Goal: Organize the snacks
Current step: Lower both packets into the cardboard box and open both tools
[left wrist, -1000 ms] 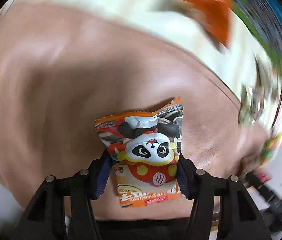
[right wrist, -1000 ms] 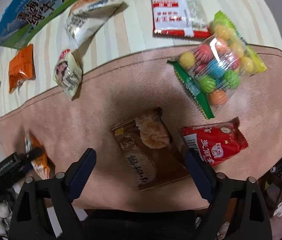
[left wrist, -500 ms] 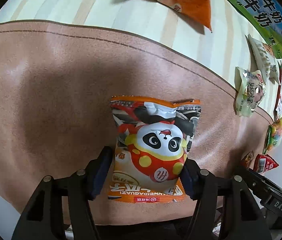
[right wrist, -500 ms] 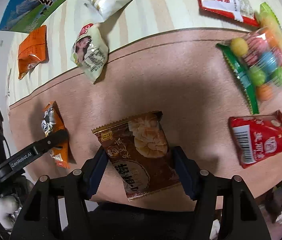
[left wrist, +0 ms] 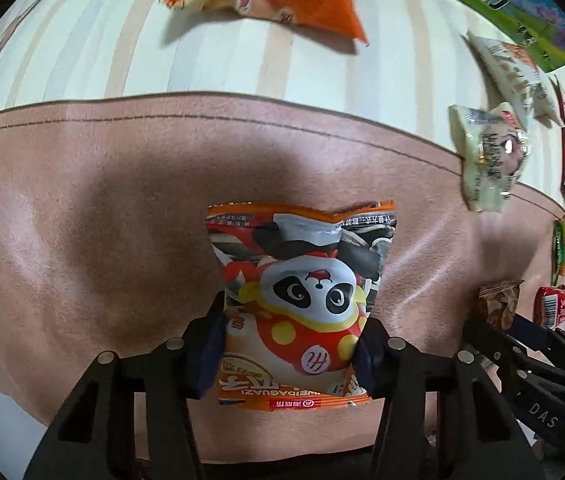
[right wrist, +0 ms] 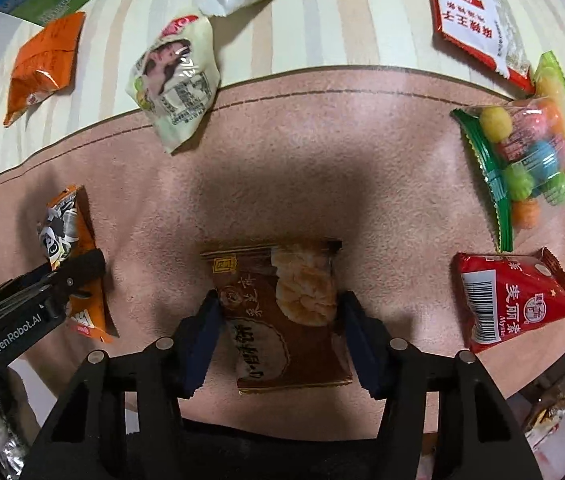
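Left gripper (left wrist: 288, 350), lower centre, closes on the panda packet (left wrist: 300, 304), pads touching its sides. Right gripper (right wrist: 278, 330) closes around the brown biscuit packet (right wrist: 282, 312), pads at its edges, over the pink mat (right wrist: 322, 152).

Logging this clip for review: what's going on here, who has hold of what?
A person works two handheld grippers over a pink mat strewn with snack packets. The left gripper is closing on an orange panda packet, pads against its sides. The right gripper is closing around a brown biscuit packet. Other snacks, like the red packet and candy-ball bag, lie untouched.
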{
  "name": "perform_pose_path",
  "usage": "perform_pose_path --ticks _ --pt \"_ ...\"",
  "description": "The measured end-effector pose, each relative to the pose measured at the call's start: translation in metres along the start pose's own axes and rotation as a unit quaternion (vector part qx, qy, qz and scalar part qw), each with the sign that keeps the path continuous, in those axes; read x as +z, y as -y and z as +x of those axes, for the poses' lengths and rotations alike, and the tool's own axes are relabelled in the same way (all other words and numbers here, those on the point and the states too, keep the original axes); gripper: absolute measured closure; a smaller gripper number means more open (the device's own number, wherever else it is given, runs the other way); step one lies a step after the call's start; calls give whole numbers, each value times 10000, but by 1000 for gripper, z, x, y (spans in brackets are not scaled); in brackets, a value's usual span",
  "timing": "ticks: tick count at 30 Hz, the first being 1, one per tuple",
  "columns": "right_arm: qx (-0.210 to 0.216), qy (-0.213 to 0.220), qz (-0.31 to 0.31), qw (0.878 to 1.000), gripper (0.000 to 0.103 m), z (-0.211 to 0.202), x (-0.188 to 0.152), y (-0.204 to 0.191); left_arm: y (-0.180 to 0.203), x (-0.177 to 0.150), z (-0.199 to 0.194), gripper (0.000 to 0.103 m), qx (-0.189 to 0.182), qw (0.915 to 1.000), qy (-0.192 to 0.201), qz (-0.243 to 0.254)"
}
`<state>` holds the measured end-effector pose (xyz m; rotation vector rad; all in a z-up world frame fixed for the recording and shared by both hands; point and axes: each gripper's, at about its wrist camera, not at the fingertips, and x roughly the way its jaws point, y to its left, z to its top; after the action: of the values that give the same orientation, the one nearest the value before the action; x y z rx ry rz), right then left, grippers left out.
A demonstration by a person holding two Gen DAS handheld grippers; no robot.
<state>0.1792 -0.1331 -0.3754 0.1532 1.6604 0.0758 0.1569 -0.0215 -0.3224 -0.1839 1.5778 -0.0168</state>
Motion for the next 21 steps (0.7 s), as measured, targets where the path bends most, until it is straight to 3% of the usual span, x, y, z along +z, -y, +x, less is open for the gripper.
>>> perform_pose_path --ticks 5,10,16,21 --pt "379 294 162 9987 42 -46 3 6 -4 6 -41 54 -209 9994 244 133" --pt "823 803 204 9932 42 -107 26 5 16 31 -111 54 -571 9948 781 322" --pt "1217 1564 163 9800 42 -200 81 5 23 90 -209 54 -1003 9809 1572 548" --pt "1117 2045 83 9725 42 -253 146 -5 29 153 -245 54 -887 9768 1840 641"
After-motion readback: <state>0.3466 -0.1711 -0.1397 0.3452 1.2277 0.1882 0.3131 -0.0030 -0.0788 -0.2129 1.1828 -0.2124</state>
